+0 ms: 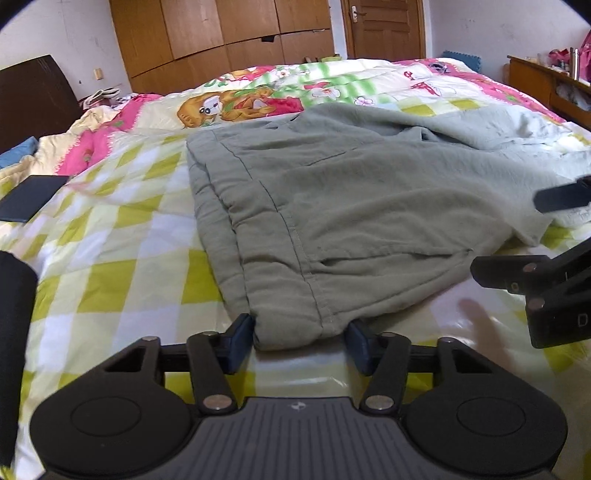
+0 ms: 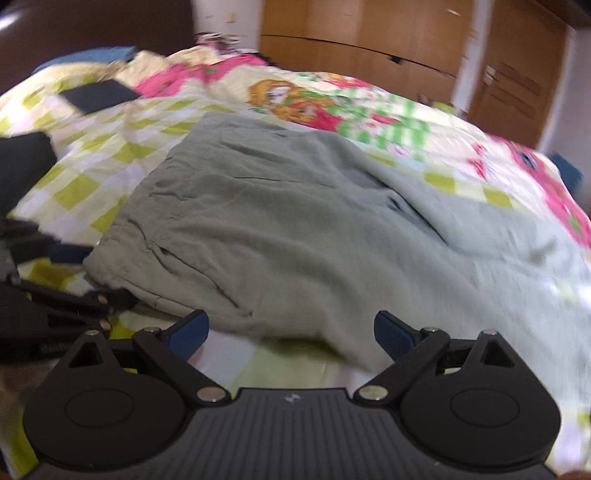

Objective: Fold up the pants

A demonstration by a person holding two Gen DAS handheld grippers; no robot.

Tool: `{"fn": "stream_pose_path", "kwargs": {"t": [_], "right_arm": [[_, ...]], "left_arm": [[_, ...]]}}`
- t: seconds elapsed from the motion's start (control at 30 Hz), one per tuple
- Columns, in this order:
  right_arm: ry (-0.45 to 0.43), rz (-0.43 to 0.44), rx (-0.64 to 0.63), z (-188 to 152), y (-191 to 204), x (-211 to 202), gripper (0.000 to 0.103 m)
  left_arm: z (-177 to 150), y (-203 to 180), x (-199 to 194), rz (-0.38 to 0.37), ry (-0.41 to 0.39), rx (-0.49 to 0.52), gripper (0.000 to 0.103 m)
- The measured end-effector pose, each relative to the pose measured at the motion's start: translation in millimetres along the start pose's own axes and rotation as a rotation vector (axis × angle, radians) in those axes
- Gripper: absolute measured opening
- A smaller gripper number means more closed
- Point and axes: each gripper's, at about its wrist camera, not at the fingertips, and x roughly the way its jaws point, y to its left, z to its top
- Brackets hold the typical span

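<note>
Grey-green pants point(image 1: 332, 206) lie spread on the bed, waistband end toward me, legs running off to the right. My left gripper point(image 1: 301, 341) is open, and its fingers straddle the near corner of the waistband without pinching it. In the right wrist view the pants point(image 2: 295, 229) fill the middle. My right gripper point(image 2: 291, 332) is open wide just in front of the pants' near edge and holds nothing. The right gripper also shows in the left wrist view point(image 1: 546, 236) at the right edge, and the left gripper shows at the left of the right wrist view point(image 2: 51, 295).
The bed carries a checked yellow-green and pink cartoon quilt point(image 1: 110, 229). A dark flat object point(image 1: 29, 197) lies at the left. A dark headboard point(image 1: 33, 96) stands at the left, wooden wardrobes point(image 1: 229, 33) and a door behind, a wooden shelf point(image 1: 554, 81) at the right.
</note>
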Motion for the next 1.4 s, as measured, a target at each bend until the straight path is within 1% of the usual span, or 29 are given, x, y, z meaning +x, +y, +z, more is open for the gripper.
{"fn": "stream_pose_path", "kwargs": {"t": [0.07, 0.1, 0.17, 0.23, 0.3, 0.33, 0.37, 0.4, 0.43, 0.53, 0.7, 0.9, 0.93, 1.03, 1.07, 1.1, 1.17, 1.27, 1.33, 1.4], "right_arm": [[0.004, 0.017, -0.057, 2.3, -0.3, 9.0, 0.095], [0.014, 0.018, -0.086, 2.8, 0.6, 14.0, 0.094], [0.041, 0.033, -0.141, 3.3, 3.1, 21.9, 0.084], [0.068, 0.063, -0.174, 3.9, 5.8, 26.1, 0.077], [0.073, 0.087, -0.194, 5.0, 9.3, 26.5, 0.072], [0.078, 0.093, -0.203, 6.5, 11.7, 28.1, 0.066], [0.088, 0.105, -0.203, 8.3, 13.5, 30.4, 0.05], [0.104, 0.124, -0.193, 10.7, 16.4, 33.5, 0.04], [0.124, 0.141, -0.177, 13.2, 20.1, 36.6, 0.027], [0.13, 0.13, -0.184, 17.7, 36.2, 36.9, 0.02], [0.141, 0.224, -0.188, 16.4, 62.6, 19.1, 0.019], [0.139, 0.355, -0.234, 12.7, 121.2, 5.2, 0.019], [0.138, 0.369, -0.242, 12.4, 131.2, 4.7, 0.022], [0.129, 0.389, -0.238, 15.6, 153.3, 1.8, 0.024], [0.126, 0.398, -0.221, 17.2, 155.4, 0.0, 0.026], [0.125, 0.411, -0.2, 18.2, 155.7, -2.9, 0.03], [0.121, 0.428, -0.154, 18.9, 148.2, -9.4, 0.048], [0.101, 0.394, -0.1, 12.8, 124.8, -22.6, 0.056], [0.097, 0.351, -0.04, 5.1, 98.3, -31.0, 0.059], [0.1, 0.285, 0.051, -6.4, 60.1, -39.2, 0.061]], "left_arm": [[3.0, 3.3, 2.9, -0.011, 0.004, 0.012, 0.054], [4.2, 5.4, 3.6, -0.023, 0.005, 0.011, 0.051], [6.2, 10.4, 4.3, -0.046, 0.013, 0.002, 0.046], [6.4, 17.5, 3.0, -0.073, 0.009, -0.017, 0.042], [3.5, 24.7, 1.0, -0.084, 0.009, -0.035, 0.04], [2.5, 28.2, 0.3, -0.085, 0.011, -0.039, 0.04], [1.5, 31.4, -1.2, -0.085, 0.011, -0.041, 0.039], [0.3, 33.9, -2.9, -0.082, 0.008, -0.04, 0.039], [-0.3, 36.2, -4.4, -0.078, 0.005, -0.037, 0.038], [-4.1, 44.4, -8.8, -0.068, -0.002, -0.035, 0.037], [-17.1, 70.5, -25.4, -0.032, -0.001, -0.041, 0.036], [-49.4, 113.4, -49.5, 0.059, 0.032, -0.085, 0.036], [-54.6, 119.4, -52.3, 0.072, 0.041, -0.092, 0.036], [-65.1, 128.9, -60.9, 0.111, 0.057, -0.094, 0.038], [-66.6, 129.6, -63.7, 0.124, 0.06, -0.085, 0.04], [-67.6, 130.1, -66.8, 0.141, 0.059, -0.078, 0.041], [-68.4, 130.4, -72.5, 0.154, 0.064, -0.075, 0.044], [-69.0, 127.4, -80.3, 0.18, 0.064, -0.078, 0.046], [-69.9, 123.9, -84.2, 0.2, 0.067, -0.08, 0.046], [-70.5, 119.2, -88.8, 0.219, 0.067, -0.087, 0.046]]}}
